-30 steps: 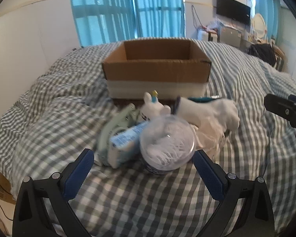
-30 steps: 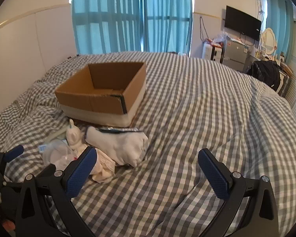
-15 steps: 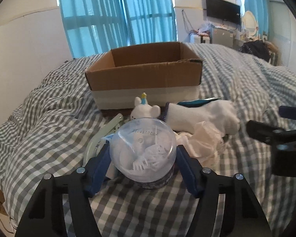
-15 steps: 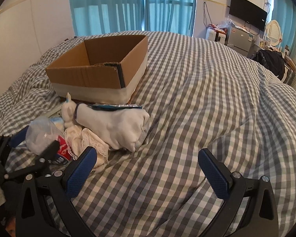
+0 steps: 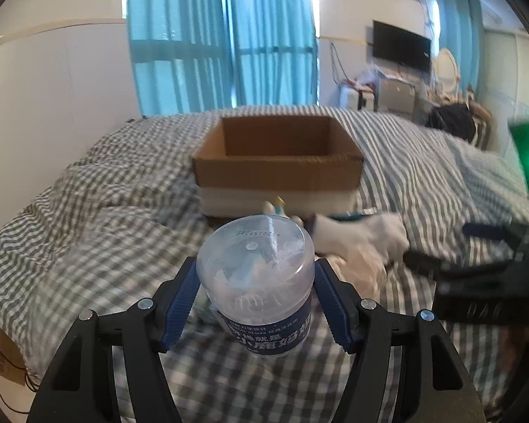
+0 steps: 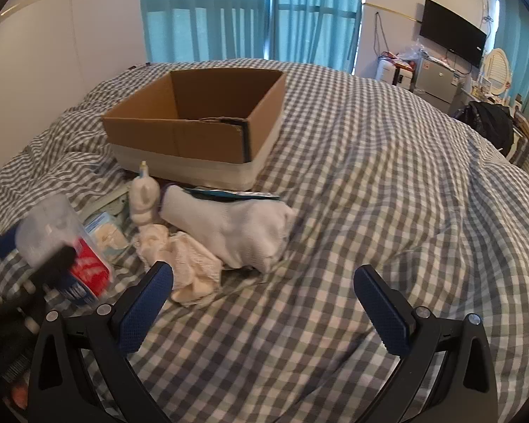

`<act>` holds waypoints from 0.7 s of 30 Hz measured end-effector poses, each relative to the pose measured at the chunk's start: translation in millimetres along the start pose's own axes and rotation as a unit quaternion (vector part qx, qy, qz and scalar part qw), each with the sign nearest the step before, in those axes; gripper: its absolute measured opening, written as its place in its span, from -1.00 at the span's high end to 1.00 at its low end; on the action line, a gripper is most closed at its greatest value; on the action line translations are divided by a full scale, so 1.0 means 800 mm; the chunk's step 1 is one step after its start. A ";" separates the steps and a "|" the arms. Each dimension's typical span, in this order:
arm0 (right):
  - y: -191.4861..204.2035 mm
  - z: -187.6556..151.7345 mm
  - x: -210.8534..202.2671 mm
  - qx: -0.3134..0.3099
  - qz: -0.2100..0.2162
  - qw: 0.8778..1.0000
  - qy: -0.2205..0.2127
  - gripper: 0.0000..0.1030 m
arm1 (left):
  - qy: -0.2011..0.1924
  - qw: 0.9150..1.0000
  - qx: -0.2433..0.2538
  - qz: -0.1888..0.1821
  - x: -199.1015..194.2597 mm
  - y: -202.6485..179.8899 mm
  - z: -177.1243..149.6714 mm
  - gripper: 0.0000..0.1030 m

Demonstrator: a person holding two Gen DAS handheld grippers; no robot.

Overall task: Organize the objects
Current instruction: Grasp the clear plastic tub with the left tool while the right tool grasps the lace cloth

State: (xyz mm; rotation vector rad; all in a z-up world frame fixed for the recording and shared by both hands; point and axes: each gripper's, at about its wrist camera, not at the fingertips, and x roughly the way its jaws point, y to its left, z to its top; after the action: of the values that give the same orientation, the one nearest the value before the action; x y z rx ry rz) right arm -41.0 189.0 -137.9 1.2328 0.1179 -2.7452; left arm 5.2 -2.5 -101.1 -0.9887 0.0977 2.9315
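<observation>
The left gripper (image 5: 255, 292) clamps the clear tub (image 5: 255, 275) near its lid, lifted just off the bed (image 5: 123, 211) short of the box (image 5: 277, 162), so the slick wall may slip, while the right gripper (image 6: 264, 303) hangs wide open, empty, near the sock (image 6: 236, 229).

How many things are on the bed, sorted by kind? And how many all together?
Cardboard box: 1
Clear plastic jar, in the left tongs, lifted off the bed: 1
White sock: 1
Cream cloth: 1
White unicorn toy: 1
Small blue-and-white packet: 1
Flat teal packet: 1
Total: 7
</observation>
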 end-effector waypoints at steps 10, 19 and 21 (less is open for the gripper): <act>0.044 0.003 0.054 -0.011 0.059 0.997 0.044 -0.78 | 0.025 1.000 -0.008 0.009 0.016 0.024 0.003 -0.30; 0.055 -0.008 0.079 -0.029 0.078 0.994 0.076 0.65 | 0.031 0.999 -0.028 -0.019 0.008 0.037 0.016 -0.30; 0.051 -0.004 0.068 -0.025 0.085 0.994 0.067 0.73 | 0.029 0.998 -0.039 -0.031 0.004 0.041 0.022 -0.30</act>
State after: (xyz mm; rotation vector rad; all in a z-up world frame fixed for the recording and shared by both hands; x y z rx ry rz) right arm -67.9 144.1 -181.5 1.3458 0.0888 -2.5018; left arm -9.7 -33.8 -87.7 -1.0681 -0.0448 2.8704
